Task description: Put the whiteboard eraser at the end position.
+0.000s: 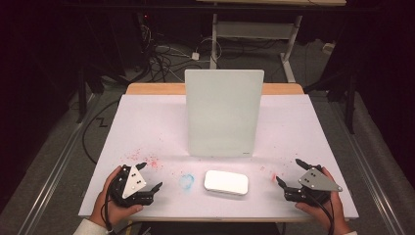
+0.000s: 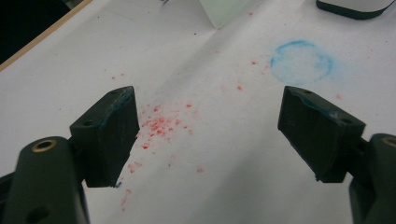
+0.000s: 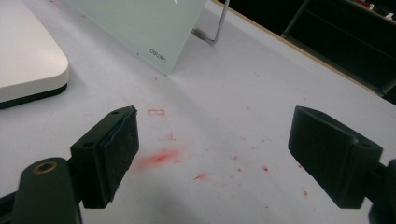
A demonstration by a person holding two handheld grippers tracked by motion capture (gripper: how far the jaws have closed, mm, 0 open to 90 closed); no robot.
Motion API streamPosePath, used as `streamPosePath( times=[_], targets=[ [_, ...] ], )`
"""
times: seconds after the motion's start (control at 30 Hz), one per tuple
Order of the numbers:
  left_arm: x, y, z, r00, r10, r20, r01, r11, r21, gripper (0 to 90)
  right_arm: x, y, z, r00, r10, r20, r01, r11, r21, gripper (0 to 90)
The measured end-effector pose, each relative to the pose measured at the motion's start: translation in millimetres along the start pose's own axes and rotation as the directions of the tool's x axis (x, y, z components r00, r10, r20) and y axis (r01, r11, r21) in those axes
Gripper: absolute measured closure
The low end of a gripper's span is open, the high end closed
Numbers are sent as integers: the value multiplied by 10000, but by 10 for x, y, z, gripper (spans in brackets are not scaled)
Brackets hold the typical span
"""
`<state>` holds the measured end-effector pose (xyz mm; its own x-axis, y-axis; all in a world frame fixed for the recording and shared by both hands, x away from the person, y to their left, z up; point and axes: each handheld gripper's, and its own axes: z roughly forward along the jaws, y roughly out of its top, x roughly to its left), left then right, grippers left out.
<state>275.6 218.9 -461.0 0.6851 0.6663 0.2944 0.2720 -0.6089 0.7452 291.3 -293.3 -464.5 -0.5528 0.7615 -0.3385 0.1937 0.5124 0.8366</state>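
Both hands are resting at the near edge of the table [image 1: 147,122], each holding a gripper. Left gripper [image 1: 150,177] is sitting at the near left with its jaws spread wide and nothing between them; in the left gripper view, red specks [image 2: 161,123] and a blue ring mark [image 2: 301,60] are lying on the white surface ahead. Right gripper [image 1: 288,171] is sitting at the near right, jaws likewise spread and empty. Between the two, a white flat pad [image 1: 226,182] is lying just in front of an upright frosted board [image 1: 222,112], which is standing mid-table.
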Motion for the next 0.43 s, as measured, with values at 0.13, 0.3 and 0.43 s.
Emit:
streamPosePath(
  times=[0.13,0.3,0.43],
  targets=[
    [6,1,6,10000,-5,3,5,10000,-4,197,0,1,5,10000,-23,5,23,10000,9,169],
    [3,9,14,10000,14,27,-15,10000,19,197,-1,1,1,10000,-25,37,25,10000,0,169],
    [8,14,28,10000,-3,45,3,10000,19,197,-6,1,-1,10000,5,30,-5,10000,2,168]
  ],
)
